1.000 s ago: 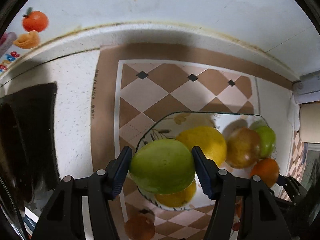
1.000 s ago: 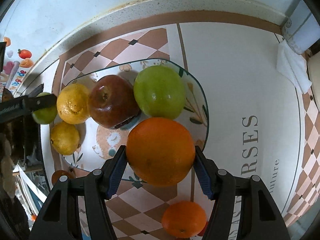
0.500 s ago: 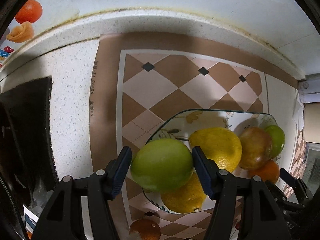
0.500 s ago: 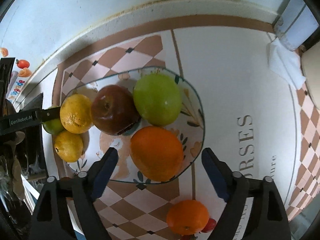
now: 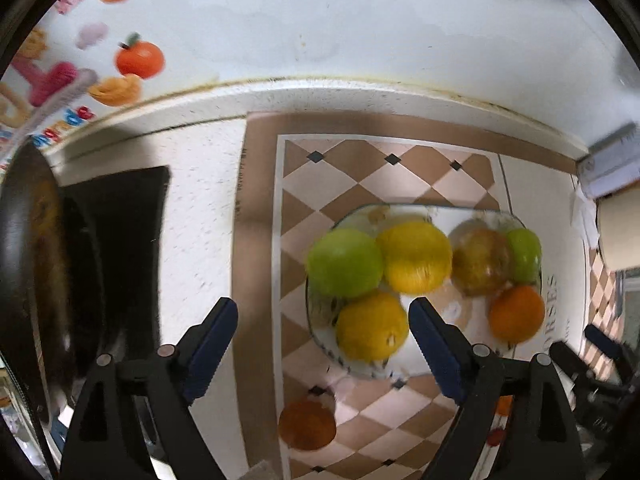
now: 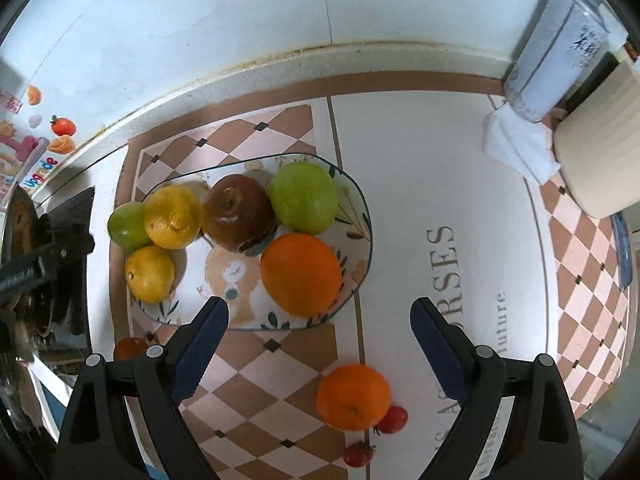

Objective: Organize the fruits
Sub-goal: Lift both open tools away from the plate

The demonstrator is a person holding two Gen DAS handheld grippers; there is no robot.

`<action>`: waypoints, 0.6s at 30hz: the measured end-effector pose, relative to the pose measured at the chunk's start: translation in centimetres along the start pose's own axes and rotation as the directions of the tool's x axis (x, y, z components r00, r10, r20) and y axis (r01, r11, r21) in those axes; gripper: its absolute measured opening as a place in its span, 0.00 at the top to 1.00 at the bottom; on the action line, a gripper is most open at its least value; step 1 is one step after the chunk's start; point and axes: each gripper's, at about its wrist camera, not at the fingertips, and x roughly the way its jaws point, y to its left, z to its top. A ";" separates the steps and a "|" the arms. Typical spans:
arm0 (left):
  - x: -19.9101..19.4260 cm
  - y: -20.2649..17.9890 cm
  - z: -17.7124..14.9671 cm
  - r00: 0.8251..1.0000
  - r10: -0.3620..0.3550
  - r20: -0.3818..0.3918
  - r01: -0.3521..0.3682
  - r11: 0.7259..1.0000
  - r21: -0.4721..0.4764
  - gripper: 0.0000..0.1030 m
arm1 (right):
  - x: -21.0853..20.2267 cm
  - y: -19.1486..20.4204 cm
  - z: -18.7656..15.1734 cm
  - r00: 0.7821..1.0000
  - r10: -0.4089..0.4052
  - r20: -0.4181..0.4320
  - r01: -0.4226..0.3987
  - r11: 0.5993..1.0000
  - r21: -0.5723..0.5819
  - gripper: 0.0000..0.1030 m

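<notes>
The left gripper [image 5: 323, 316] is pointing straight down above the plate [image 5: 416, 370], its fingers [image 5: 212, 340] having just been opening, with nothing between them. The right gripper [image 6: 320, 316] is hanging over the plate's near edge, fingers likewise spreading wide, gripping nothing.

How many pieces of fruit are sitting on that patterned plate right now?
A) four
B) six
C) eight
B: in the right wrist view the plate holds two green apples, two yellow lemons, a dark red apple and an orange; another orange lies off it on the mat.
</notes>
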 end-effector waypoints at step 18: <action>-11.5 -3.0 -11.5 0.961 0.014 0.275 -0.019 1.000 0.016 0.15 | -12.2 0.5 -8.4 0.977 0.016 0.215 0.000 0.997 -0.073 0.08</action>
